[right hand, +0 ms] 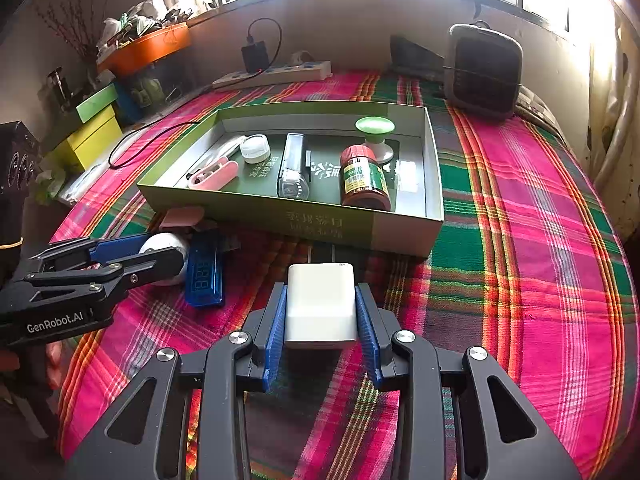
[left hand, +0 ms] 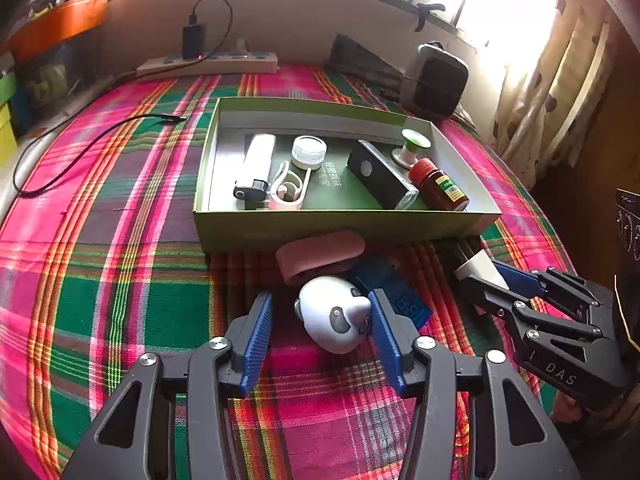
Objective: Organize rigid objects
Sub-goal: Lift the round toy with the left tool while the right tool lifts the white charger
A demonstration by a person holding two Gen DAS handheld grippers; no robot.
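Sunlit windows back a table spread with a pink and green plaid cloth (right hand: 520,220), and on it sits the open green box (right hand: 400,232) where the sorted things go. Inside it already lie a red-capped jar (right hand: 362,178), a green-topped spool (right hand: 376,136), a white round pot (right hand: 254,148), a pink clip (right hand: 212,172) and a clear-ended stick (right hand: 294,168).

My right tool (right hand: 321,312) pinches a white charger block (right hand: 320,304) squarely between its blue pads, just near of the box's near wall. My left tool (left hand: 320,320) stands spread around a white rounded gadget (left hand: 332,312) that lies on the cloth; its right pad looks to be at the gadget's nose, while the left pad is clear of it, so nothing is gripped yet.

To do this well, I should centre the left tool so both pads meet the gadget's widest part, since its curved shell may squirt out of an off-centre squeeze. The blue meter (right hand: 204,276) and pink case (left hand: 320,254) lie close beside it, so I should close slowly and avoid snagging them. With the charger, I should lift clear over the box wall and aim for the bare floor at the box's right end.
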